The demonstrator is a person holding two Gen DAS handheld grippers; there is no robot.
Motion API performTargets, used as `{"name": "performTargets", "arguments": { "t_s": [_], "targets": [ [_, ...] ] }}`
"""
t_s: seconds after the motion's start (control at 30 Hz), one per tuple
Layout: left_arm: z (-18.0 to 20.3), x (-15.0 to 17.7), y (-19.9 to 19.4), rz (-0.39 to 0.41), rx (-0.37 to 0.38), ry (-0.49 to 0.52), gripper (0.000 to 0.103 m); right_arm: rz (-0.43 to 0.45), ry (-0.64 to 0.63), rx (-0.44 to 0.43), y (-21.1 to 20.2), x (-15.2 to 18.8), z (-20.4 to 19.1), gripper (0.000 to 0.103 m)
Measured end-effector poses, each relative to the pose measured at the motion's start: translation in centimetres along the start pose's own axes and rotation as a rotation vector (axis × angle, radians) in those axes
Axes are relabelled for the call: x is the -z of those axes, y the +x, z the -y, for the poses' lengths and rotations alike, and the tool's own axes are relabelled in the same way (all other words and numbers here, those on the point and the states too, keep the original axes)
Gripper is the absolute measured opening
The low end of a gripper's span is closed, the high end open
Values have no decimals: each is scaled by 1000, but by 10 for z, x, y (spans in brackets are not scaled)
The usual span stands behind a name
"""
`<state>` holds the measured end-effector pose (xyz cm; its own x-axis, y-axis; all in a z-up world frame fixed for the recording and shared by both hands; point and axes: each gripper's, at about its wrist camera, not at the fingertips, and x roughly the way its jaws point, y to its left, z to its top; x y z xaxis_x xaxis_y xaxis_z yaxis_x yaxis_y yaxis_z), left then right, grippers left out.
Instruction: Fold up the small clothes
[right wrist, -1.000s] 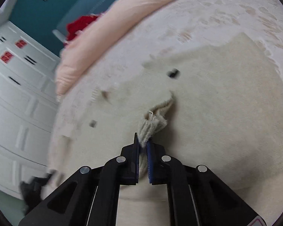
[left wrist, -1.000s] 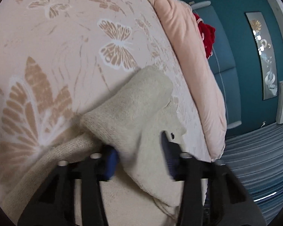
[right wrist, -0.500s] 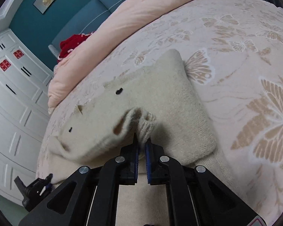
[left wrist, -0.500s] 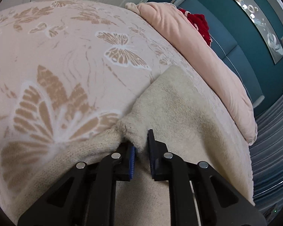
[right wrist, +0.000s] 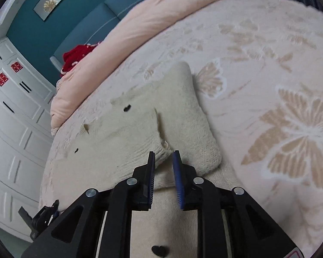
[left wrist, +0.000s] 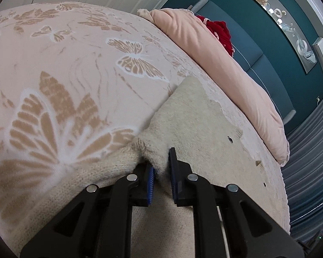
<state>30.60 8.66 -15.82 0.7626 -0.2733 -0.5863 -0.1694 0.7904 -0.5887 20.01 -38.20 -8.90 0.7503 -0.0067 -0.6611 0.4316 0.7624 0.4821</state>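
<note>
A cream knitted sweater (left wrist: 196, 120) with small black hearts lies on the butterfly bedspread (left wrist: 64, 64), its upper part folded back over itself. My left gripper (left wrist: 161, 167) is shut on a fold at the sweater's edge, fabric bunched between the blue pads. In the right wrist view the sweater (right wrist: 140, 124) lies folded, and my right gripper (right wrist: 164, 159) stands slightly open over its ribbed cuff (right wrist: 161, 150), which lies loose between the pads.
A rolled pink duvet (left wrist: 226, 68) lies along the bed's far side, with a red item (left wrist: 219, 30) behind it. A teal headboard wall (right wrist: 53, 32) and white wardrobe doors (right wrist: 15, 129) border the bed. The left gripper (right wrist: 41, 217) shows low at left.
My left gripper closed on the sweater's edge and still holds it. My right gripper carried the cuff over the sweater, then opened and let it go.
</note>
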Motion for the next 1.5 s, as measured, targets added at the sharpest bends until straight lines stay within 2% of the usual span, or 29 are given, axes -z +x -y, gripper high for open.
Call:
{"name": "performTargets", "arguments": {
  "t_s": [0.07,0.1,0.13,0.23,0.3,0.43,0.53,0.57,0.6,0.67,0.73,0.77,0.87,0.9,0.97,1.03,1.07,1.13,1.17,1.23,1.33,1.37,1.4,1.43,1.5],
  "targets": [
    [0,2,0,12,4,1,13,79,-143,74,-21,1,-36,20],
    [-1,3,-1,16,6,0,13,95,-195,50,-23,1,-56,20],
    [0,3,-1,17,6,0,13,67,-229,-23,-19,2,-81,20],
    [0,3,-1,18,9,-2,13,-165,-330,-298,27,13,-169,20],
    [-1,3,-1,19,17,-8,13,-272,-430,-404,66,31,-231,20],
    [-3,4,-1,24,29,-11,13,-439,-514,-406,152,60,-314,20],
    [-3,5,0,32,35,-6,13,-512,-551,-320,202,78,-343,19],
    [-4,6,1,34,39,-5,13,-507,-566,-259,218,78,-345,12],
    [-4,6,1,35,43,-4,13,-484,-582,-211,225,79,-345,1],
    [-5,8,2,40,47,0,13,-451,-553,-205,237,62,-337,0],
    [-4,8,2,41,46,4,13,-381,-483,-197,229,39,-326,1],
    [-3,8,2,41,45,5,13,-338,-452,-203,215,28,-318,14],
    [-2,8,2,40,42,7,13,-279,-451,-305,161,15,-280,14],
    [-2,8,2,40,41,8,13,-268,-456,-307,140,17,-258,15],
    [-2,7,2,40,39,8,13,-266,-437,-267,108,24,-204,15],
    [-1,7,3,39,36,8,13,-254,-398,-139,90,24,-136,15],
    [-1,7,3,38,34,10,13,-235,-363,-53,83,21,-101,0],
    [1,6,4,36,26,14,13,-178,-217,-12,60,7,-36,0],
    [1,6,4,36,21,16,13,-154,-143,1,46,1,-15,0],
    [3,6,6,37,14,19,13,-111,-71,18,24,-6,3,15],
    [2,5,8,37,13,17,13,-107,-133,35,23,-8,4,15],
    [2,5,8,36,13,17,13,-143,-170,83,36,-4,5,14],
    [2,5,8,34,12,16,13,-169,-184,117,44,0,11,6],
    [2,4,8,31,12,14,13,-144,-175,108,39,4,13,6],
    [2,1,7,20,21,0,14,-126,-137,80,15,5,14,16]
  ]
}}
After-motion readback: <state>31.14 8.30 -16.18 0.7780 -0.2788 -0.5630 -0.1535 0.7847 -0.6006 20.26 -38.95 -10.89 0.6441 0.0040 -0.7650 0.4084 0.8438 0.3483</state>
